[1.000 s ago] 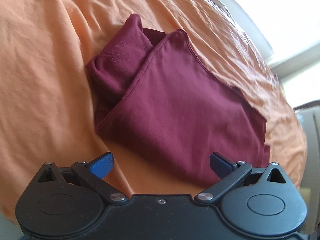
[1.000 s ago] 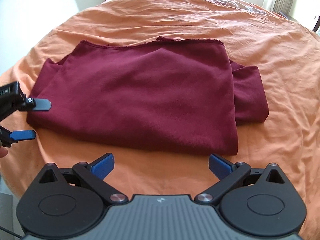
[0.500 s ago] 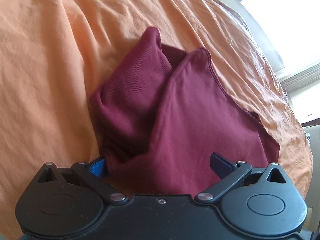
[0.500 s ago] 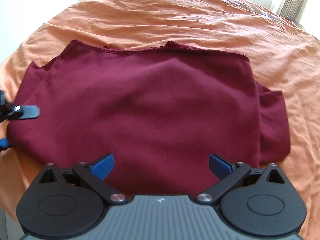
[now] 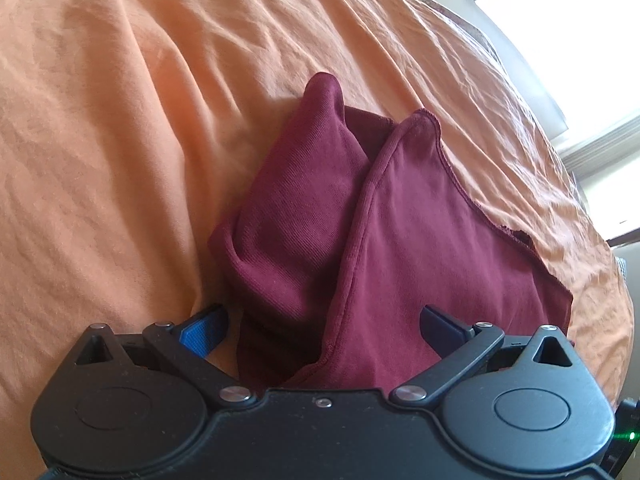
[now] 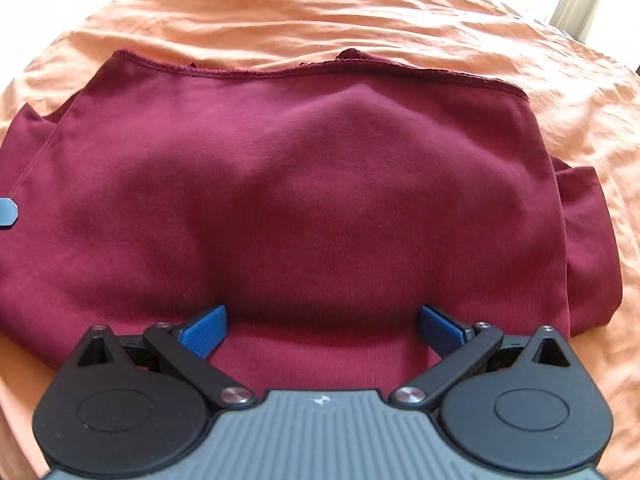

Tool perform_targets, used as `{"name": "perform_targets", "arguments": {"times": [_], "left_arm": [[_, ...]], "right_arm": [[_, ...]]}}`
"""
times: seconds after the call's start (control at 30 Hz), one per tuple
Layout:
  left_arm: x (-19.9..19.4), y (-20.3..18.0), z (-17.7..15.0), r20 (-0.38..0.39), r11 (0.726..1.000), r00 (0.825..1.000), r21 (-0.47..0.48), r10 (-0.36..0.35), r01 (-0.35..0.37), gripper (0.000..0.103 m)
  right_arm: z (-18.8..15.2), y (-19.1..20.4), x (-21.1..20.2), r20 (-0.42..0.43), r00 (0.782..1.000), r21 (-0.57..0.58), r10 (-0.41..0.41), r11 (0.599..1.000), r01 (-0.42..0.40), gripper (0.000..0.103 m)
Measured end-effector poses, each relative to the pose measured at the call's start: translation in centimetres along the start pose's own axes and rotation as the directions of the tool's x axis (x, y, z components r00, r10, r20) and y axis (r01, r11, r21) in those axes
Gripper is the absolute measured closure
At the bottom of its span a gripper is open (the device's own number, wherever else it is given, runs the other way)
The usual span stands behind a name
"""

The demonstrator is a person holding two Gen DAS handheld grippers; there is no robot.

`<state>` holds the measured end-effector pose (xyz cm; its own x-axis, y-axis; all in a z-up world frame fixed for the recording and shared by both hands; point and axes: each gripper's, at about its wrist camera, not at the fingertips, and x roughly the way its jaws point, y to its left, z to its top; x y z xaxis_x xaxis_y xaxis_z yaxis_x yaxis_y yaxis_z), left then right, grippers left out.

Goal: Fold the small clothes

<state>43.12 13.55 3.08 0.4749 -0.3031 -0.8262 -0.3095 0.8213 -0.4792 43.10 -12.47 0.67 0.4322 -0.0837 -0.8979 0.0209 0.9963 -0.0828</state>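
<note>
- Shirt point(image 6: 304, 200) — maroon, part-folded, lies flat on the orange sheet point(image 6: 320, 12).
- Left gripper point(image 5: 324, 320): jaws spread wide over the shirt's layered end, nothing gripped; likely placed to take those layers.
- Right gripper point(image 6: 322, 322): wide open over the near hem, empty.
- Hidden: near edges run under both gripper bodies — contact unclear.
</note>
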Motion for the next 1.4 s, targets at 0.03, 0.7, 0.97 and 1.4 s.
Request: {"name": "perform_targets", "arguments": {"times": [0.03, 0.7, 0.97, 1.4], "left_arm": [[0.1, 0.0, 0.0, -0.003, 1.0, 1.0, 0.001, 0.0, 0.0, 0.001], [1.1, 0.6, 0.7, -0.047, 0.999, 0.999, -0.034, -0.027, 0.026, 0.001], [1.3, -0.3, 0.4, -0.037, 1.0, 0.999, -0.021, 0.015, -0.016, 0.001], [2.3, -1.9, -0.3, -0.025, 0.992, 0.995, 0.083, 0.099, -0.096, 0.001]], "right_arm": [[-0.3, -0.1, -0.1, 0.009, 1.0, 0.013, -0.001, 1.0, 0.001, 0.0], [-1.8, -0.1, -0.4, 0.043, 0.999, 0.083, -0.026, 0.996, 0.022, 0.0], [-2.4, -0.7, -0.7, 0.065, 0.998, 0.06, 0.009, 0.998, -0.013, 0.0], [-2.3, -1.2, -0.7, 0.041, 0.997, 0.008, 0.07, 0.998, -0.07, 0.0]]}}
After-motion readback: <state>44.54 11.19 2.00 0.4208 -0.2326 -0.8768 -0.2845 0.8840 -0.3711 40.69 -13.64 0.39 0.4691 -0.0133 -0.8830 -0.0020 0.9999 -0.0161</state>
